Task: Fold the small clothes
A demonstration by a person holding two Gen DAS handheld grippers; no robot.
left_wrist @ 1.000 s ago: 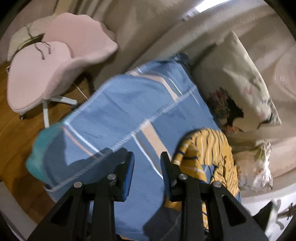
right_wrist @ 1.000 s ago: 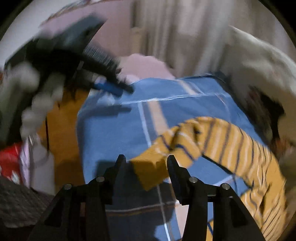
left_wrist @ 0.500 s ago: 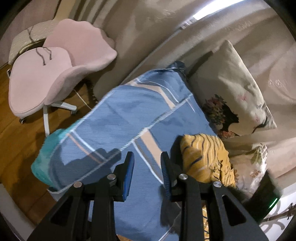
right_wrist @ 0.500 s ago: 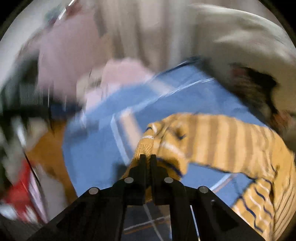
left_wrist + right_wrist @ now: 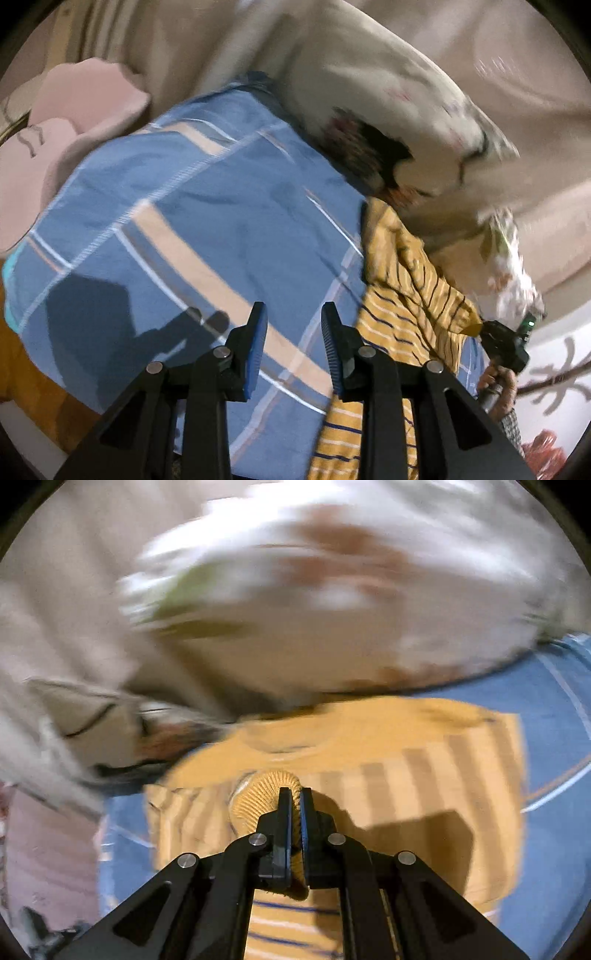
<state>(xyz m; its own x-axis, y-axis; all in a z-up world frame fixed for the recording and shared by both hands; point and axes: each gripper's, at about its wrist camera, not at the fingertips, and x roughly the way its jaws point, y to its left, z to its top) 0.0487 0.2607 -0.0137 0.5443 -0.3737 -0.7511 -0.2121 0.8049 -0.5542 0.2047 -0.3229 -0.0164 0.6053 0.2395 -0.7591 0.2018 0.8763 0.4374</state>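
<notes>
- No brand, label or writing is readable in either view.
- My right tong [image 5: 290, 805] is clamped on a ribbed cuff of the mustard-yellow knit top with dark blue stripes [image 5: 406, 775]; the cuff bulges out to the left of the closed fingers.
- My left tong [image 5: 290, 332] is apart, its blue-padded fingers [image 5: 256, 343] holding nothing, above the blue plaid bedsheet with tan and white bands [image 5: 207, 206].
- The yellow top lies on that bedsheet, on the side near the cream floral cushion [image 5: 388, 122], just beside my left tong.
- From the left wrist, the top's lower part is cut off behind my tong frame, and one point of it is lifted toward the black right-hand tool at the picture's edge.
- The right wrist view is badly smeared: the cushion is only pale streaks, and the top's stripes look washed out.
- A pale pink padded chair [image 5: 74, 122] sits past the bedsheet's far edge, partly cropped.
</notes>
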